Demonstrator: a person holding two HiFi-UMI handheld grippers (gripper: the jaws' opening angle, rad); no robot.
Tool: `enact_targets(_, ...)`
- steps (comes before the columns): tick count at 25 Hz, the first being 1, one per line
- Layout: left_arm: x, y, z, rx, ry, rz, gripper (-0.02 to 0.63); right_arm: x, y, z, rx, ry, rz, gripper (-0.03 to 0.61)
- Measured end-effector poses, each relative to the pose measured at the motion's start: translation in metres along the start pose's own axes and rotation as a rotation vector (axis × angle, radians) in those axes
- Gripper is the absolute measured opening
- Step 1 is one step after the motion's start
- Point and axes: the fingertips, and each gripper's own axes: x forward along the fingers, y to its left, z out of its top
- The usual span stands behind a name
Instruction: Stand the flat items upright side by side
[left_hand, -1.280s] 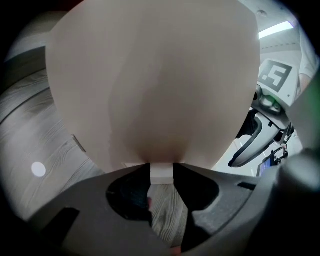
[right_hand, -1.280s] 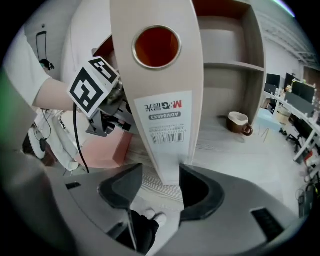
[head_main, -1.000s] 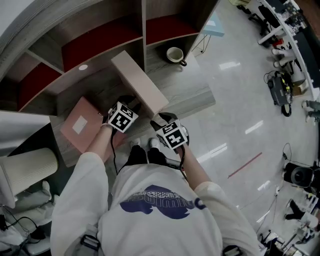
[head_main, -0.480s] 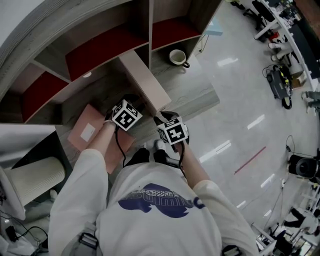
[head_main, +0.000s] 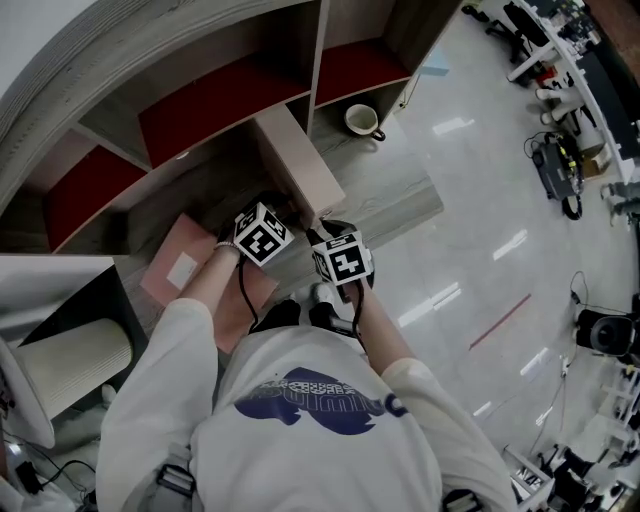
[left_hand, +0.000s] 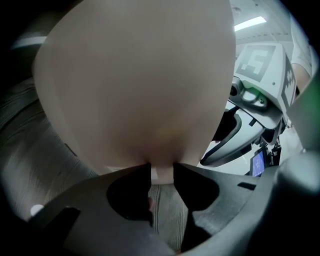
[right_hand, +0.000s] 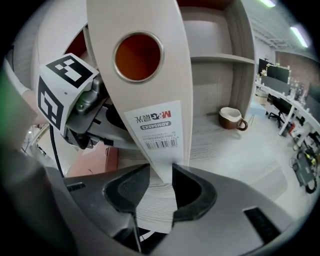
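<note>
Right tool (right_hand: 161, 172) has just been closed onto the beige binder's (head_main: 298, 168) labelled spine, its cover clamped by the left tool (left_hand: 162, 171), so the binder, held tilted at the counter's (head_main: 390, 198) front edge, is judged ready for standing.

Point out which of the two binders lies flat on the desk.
The pink binder, at the left; the beige binder is held up on edge, not flat.

Light: even overhead strips, your ceiling light (left_hand: 250, 23) blown white | Glare: pale streaks on the glossy floor (head_main: 470, 200) | Shadow: shelf (head_main: 318, 60) bays dim | Focus: binder (left_hand: 140, 85) fills your left gripper view, soft, featureless; head view sharp | Edges: strong fisheye bend, black corners in both gripper views
</note>
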Motion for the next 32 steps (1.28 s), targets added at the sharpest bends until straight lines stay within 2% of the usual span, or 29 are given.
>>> enact_targets(20,0.007,0.039,0.010,-0.017,0.006,-0.013,0.143,0.020,-0.002,0.031,0.043,0.002,0.005,0.140)
enact_targets(32,0.015,0.058,0.019,-0.015,0.007,-0.004,0.140,0.029,-0.009,0.048,0.035,0.025,0.024,0.138)
